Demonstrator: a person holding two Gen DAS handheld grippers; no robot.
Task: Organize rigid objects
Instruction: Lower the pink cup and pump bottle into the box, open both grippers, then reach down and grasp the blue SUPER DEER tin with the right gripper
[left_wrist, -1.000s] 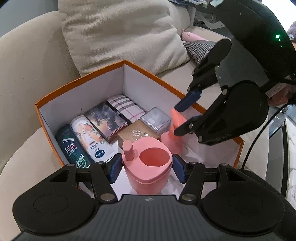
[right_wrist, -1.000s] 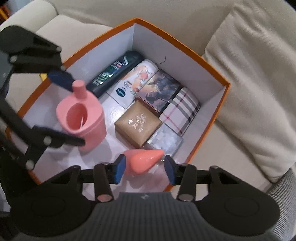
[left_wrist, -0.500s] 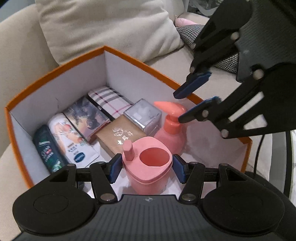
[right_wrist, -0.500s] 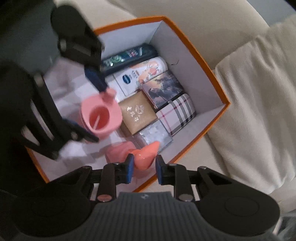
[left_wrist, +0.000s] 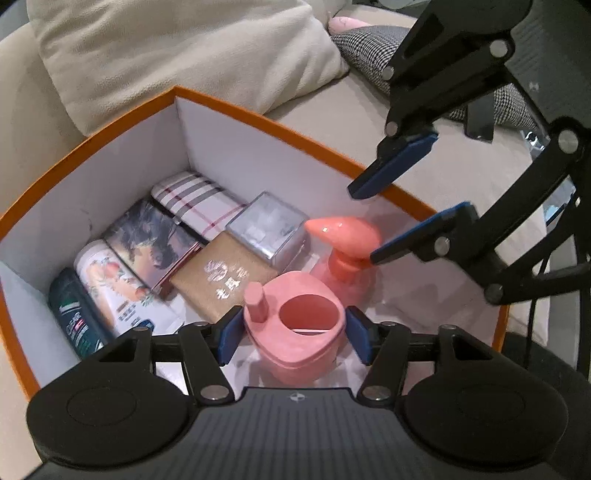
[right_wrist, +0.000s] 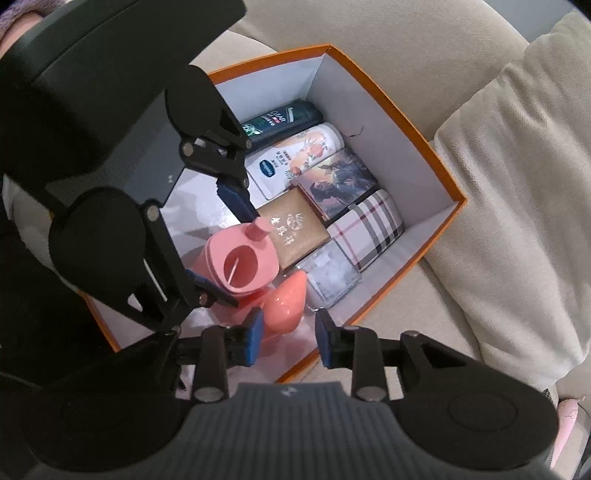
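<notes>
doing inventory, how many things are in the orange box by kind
tubes: 2, dark green and white
flat boxes: 4, painted, plaid, brown, clear
pink pump bottle: 1
pink cup holder: 1
total: 8

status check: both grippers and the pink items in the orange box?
Left gripper just opening, fingers straddle pink cup, gaps both sides. Right gripper just opening, off pink pump bottle. Both stand in box; brown box close beside cup.

I see a beige sofa (left_wrist: 33, 122) carrying everything — an orange box (left_wrist: 258, 120), a cream cushion (left_wrist: 177, 48) and a houndstooth cushion (left_wrist: 373, 48) lie on it.
</notes>
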